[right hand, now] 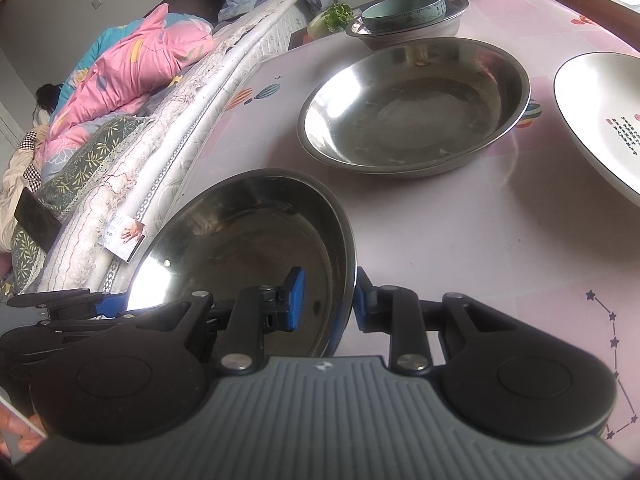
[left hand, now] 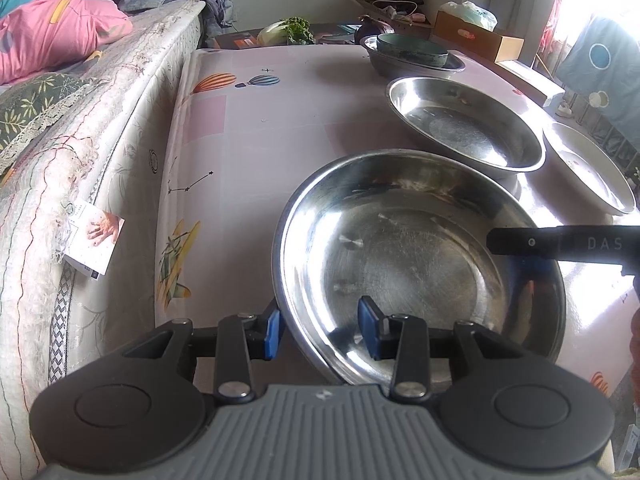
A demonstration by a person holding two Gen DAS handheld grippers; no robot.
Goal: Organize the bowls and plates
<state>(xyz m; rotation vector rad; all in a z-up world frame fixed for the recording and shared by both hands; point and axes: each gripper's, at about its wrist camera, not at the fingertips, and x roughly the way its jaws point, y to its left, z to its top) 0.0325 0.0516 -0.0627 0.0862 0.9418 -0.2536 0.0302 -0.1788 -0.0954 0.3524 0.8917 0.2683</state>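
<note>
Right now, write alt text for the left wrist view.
The left gripper straddles the near rim of a shallow round steel dish, tilted above a pink patterned tabletop. A second steel dish and a white plate sit beyond.

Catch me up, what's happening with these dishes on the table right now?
A person holds two handheld grippers at the nearest steel plate. The left gripper and right gripper each have their jaws straddling its rim on opposite sides, one pad inside, one outside; a firm pinch is hard to confirm. Behind it on the pink table sit a second steel plate, a white plate, and a teal bowl nested in a steel bowl.
</note>
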